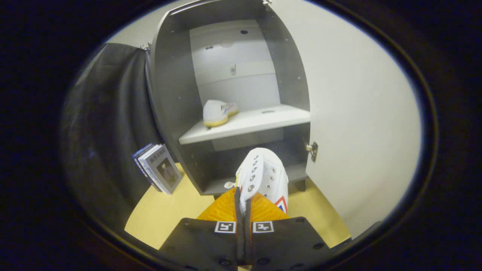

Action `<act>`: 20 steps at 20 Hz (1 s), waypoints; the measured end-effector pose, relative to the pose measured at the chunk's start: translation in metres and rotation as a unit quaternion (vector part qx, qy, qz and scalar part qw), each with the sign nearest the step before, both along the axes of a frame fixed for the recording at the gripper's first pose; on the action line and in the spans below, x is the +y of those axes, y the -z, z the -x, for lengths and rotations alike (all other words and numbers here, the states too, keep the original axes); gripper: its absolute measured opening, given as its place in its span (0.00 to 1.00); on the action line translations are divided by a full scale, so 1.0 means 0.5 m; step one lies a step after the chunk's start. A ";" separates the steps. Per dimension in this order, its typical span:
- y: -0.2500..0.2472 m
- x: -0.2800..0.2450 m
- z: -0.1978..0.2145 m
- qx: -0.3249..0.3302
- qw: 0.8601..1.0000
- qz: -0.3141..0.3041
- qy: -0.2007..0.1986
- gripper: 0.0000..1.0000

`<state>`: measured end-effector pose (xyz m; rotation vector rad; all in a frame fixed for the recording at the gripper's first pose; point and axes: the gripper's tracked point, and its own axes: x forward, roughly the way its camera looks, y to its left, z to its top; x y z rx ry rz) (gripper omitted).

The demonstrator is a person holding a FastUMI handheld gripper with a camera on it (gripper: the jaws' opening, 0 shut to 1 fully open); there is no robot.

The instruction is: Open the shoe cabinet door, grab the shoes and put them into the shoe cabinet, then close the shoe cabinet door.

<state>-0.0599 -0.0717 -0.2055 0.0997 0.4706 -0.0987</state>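
Tool (243,201): held level, pointed forward.
Fingers (222,209): pressed nearly together, a white shoe (265,177) pinched between them by its edge.
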 end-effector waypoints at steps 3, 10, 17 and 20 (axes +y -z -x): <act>-0.071 0.008 -0.030 -0.028 0.999 0.011 0.009 0.02; -0.153 -0.002 -0.122 -0.063 0.996 0.035 0.045 0.02; -0.170 -0.020 -0.215 -0.052 0.996 0.060 0.039 0.02; -0.156 -0.028 -0.263 -0.038 0.997 0.066 0.029 0.02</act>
